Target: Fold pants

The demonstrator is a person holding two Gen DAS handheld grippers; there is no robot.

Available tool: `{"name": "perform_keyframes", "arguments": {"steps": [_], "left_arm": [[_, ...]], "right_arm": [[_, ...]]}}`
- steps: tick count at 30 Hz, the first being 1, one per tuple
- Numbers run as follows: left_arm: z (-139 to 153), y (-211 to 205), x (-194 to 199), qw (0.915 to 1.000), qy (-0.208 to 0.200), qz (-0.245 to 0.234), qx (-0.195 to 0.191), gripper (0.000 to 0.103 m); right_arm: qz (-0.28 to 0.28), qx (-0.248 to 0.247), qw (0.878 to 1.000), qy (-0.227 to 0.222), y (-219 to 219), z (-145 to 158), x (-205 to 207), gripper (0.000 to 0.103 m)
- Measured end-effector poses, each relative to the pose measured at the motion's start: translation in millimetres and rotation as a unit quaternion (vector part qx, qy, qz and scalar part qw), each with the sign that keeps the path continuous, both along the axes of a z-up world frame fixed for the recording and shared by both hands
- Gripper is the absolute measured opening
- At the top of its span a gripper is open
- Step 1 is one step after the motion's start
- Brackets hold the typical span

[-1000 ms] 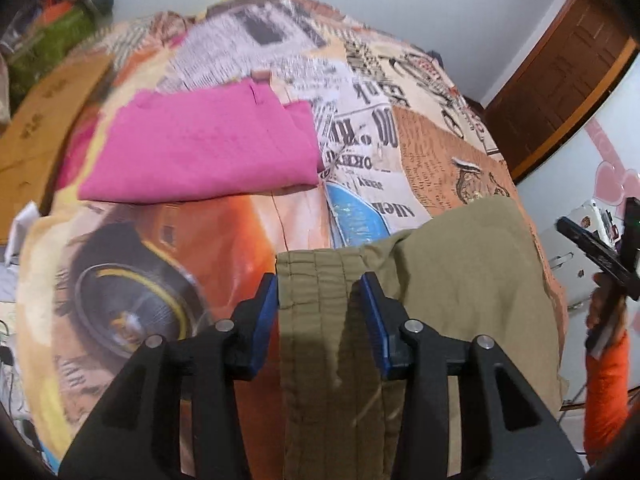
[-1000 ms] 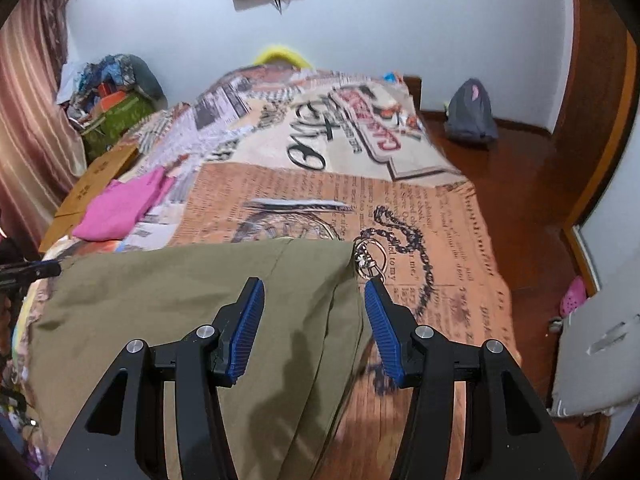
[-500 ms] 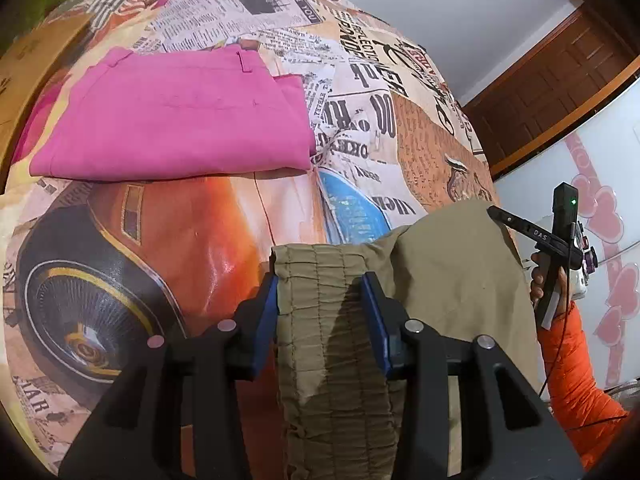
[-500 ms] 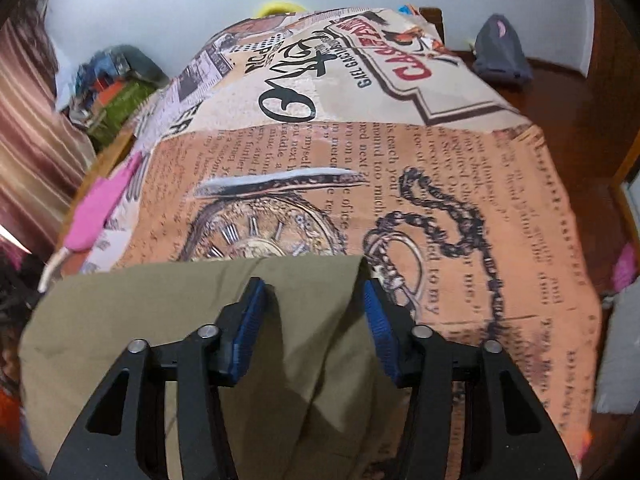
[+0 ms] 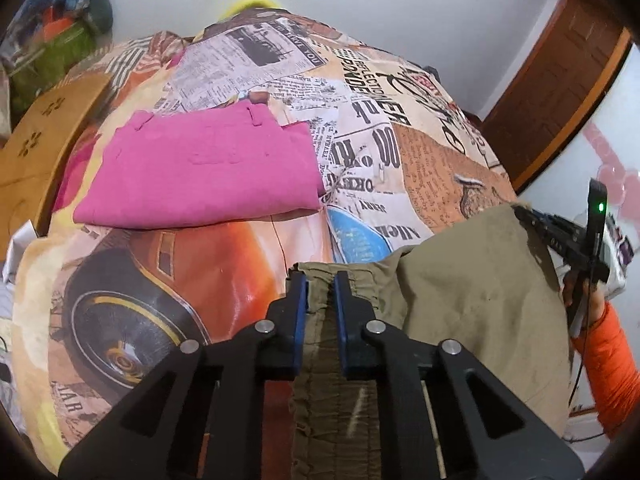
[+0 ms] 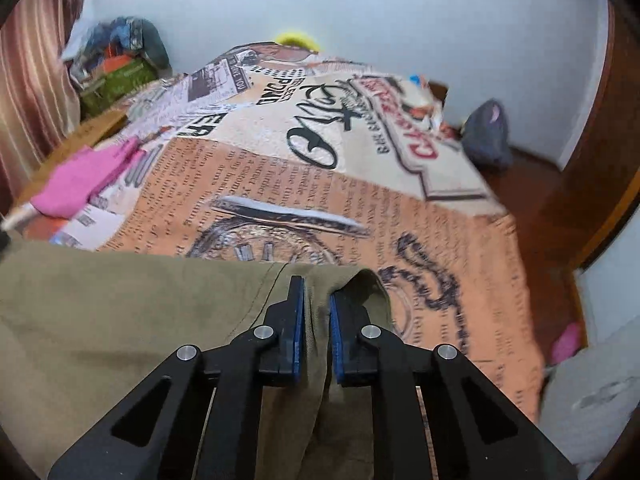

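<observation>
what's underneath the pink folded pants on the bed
The pink folded pants lie flat on the printed bedspread; newspaper and orange car prints show around them. Anything directly beneath them is covered.

Both black hand-held grippers with blue pads angle downward. The left hand-held gripper (image 5: 320,300) has just closed, its jaws pinching the gathered waistband of the olive cotton pants (image 5: 472,280). The right hand-held gripper (image 6: 316,312) has likewise just closed, clamping a pant fold.
</observation>
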State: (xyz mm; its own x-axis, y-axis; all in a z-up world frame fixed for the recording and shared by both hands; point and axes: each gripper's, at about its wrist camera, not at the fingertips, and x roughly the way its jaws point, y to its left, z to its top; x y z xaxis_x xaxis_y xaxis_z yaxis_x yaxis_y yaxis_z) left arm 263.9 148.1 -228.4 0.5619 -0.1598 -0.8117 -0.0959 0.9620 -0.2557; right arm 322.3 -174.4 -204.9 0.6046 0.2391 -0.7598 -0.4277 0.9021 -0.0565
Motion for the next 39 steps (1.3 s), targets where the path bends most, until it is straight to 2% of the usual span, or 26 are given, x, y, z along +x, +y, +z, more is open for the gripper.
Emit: {"name": "perform_keyframes", "arguments": {"steps": [2, 6, 17, 18, 20, 22, 24, 25, 27, 29, 31, 35, 39], "left_arm": [[-4, 3, 1, 1.0000, 0.003, 0.007, 0.004, 0.006], [-15, 4, 7, 0.9998, 0.015, 0.013, 0.008, 0.004], [-30, -9, 13, 0.9949, 0.038, 0.011, 0.093, 0.001], [-31, -7, 14, 0.9947, 0.042, 0.011, 0.093, 0.001], [-24, -4, 11, 0.9952, 0.036, 0.010, 0.091, 0.001], [-10, -5, 9, 0.9947, 0.018, 0.004, 0.101, 0.001], [10, -13, 7, 0.9932, -0.009, -0.008, 0.116, 0.002], [18, -18, 7, 0.9926, -0.021, -0.015, 0.119, 0.002], [33, -32, 9, 0.9918, -0.040, -0.040, 0.115, 0.003], [36, -44, 12, 0.9924, -0.038, -0.062, 0.100, 0.004], [27, -58, 20, 0.9935, -0.016, -0.086, 0.072, 0.006], [-1, -71, 28, 0.9922, 0.027, -0.097, 0.074, 0.007], [-8, -72, 27, 0.9921, 0.023, -0.101, 0.070, 0.008]], "right_arm": [[-0.004, -0.003, 1.000, -0.002, -4, 1, 2, 0.010], [-0.009, -0.016, 1.000, -0.002, -8, -2, 8, 0.010], [-0.021, -0.040, 0.999, 0.014, -15, -9, 13, 0.011], [-0.028, -0.048, 0.998, 0.011, -18, -8, 13, 0.015], [-0.048, -0.062, 0.997, 0.009, -28, -3, 13, 0.023], [-0.066, -0.079, 0.995, -0.005, -35, 5, 10, 0.025], [-0.072, -0.075, 0.995, -0.009, -41, 13, 8, 0.025], [-0.068, -0.058, 0.996, -0.003, -43, 20, 6, 0.025], [-0.053, -0.029, 0.998, 0.008, -41, 26, 4, 0.025], [-0.031, -0.002, 0.999, 0.030, -30, 27, 2, 0.029], [-0.017, 0.007, 0.999, 0.049, -20, 19, 1, 0.031], [-0.009, -0.003, 0.995, 0.096, -10, -11, 6, 0.031], [-0.028, 0.007, 0.994, 0.103, -31, -16, 6, 0.032]]}}
